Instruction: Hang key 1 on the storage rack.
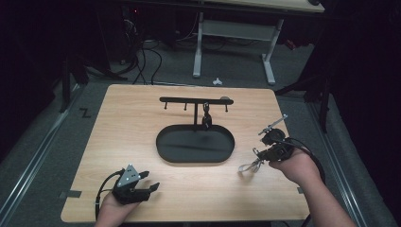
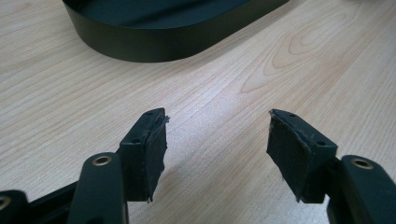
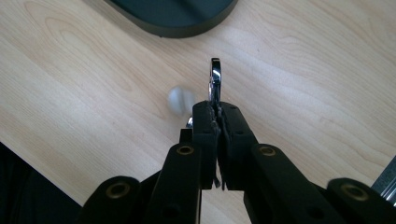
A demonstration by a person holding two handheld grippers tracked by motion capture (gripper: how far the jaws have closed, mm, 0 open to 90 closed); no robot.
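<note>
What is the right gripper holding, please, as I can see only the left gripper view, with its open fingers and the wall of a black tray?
Observer: The right gripper is shut on a shiny metal clip that pokes out beyond its fingers.
Operator: Where is that gripper?
Observer: In the high view it is to the right of the black tray, apart from it.
Operator: Does anything stand at the tray?
Observer: A black hook stand rises at its far edge, with one small dark item hanging on it.
</note>
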